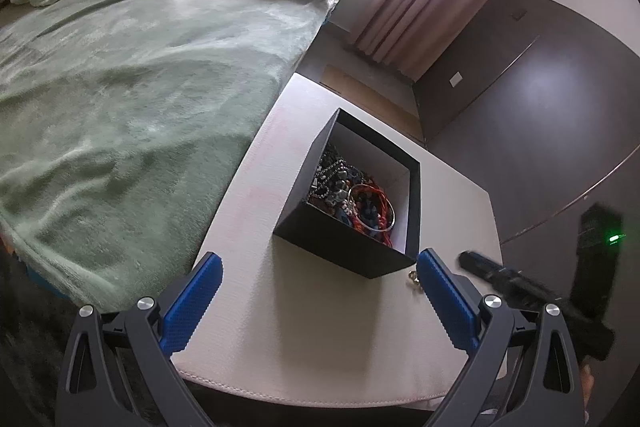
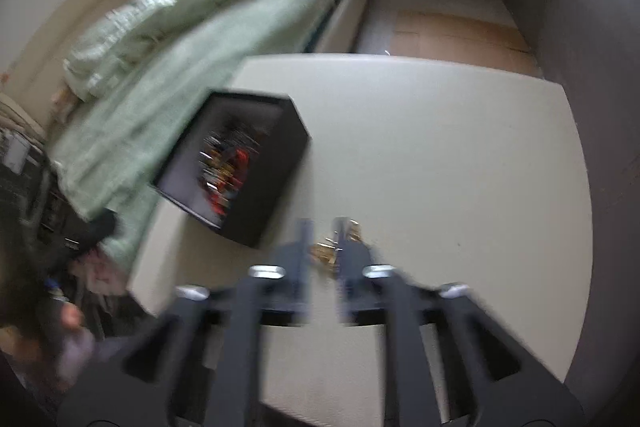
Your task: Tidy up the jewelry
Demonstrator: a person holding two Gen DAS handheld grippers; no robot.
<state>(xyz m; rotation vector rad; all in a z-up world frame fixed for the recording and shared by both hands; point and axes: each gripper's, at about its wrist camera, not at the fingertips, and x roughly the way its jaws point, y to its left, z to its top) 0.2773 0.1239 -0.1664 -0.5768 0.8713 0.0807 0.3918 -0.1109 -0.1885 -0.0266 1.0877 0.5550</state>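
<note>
At the bottom of my left view, my left tool [image 1: 318,279] stands wide with its blue pads [image 1: 192,303] apart and nothing between them, hovering over the pale counter [image 1: 304,339]. In my right view, low in the frame, my right tool [image 2: 322,247] has its jaws partly apart; the picture is blurred, but a small gold piece [image 2: 326,251] lies on the counter in the gap between the fingers, and I cannot see the pads pressing on it, so I judge it loose. The same gold piece shows in my left view just beside the right pad, near the corner of the black box [image 1: 344,251]. That box sits farther up the counter, at mid-frame, open-topped and heaped with beads, chains, red cord and a silver bangle [image 1: 374,215]. The gold piece looks tiny, light and hard, probably slippery and apt to skitter; I would pinch it across its thickest part with the fingertips low to the counter. The heap in the box would tangle, so a stiff bangle rim is the surest hold. Beyond lies the green bed [image 1: 132,99].
</note>
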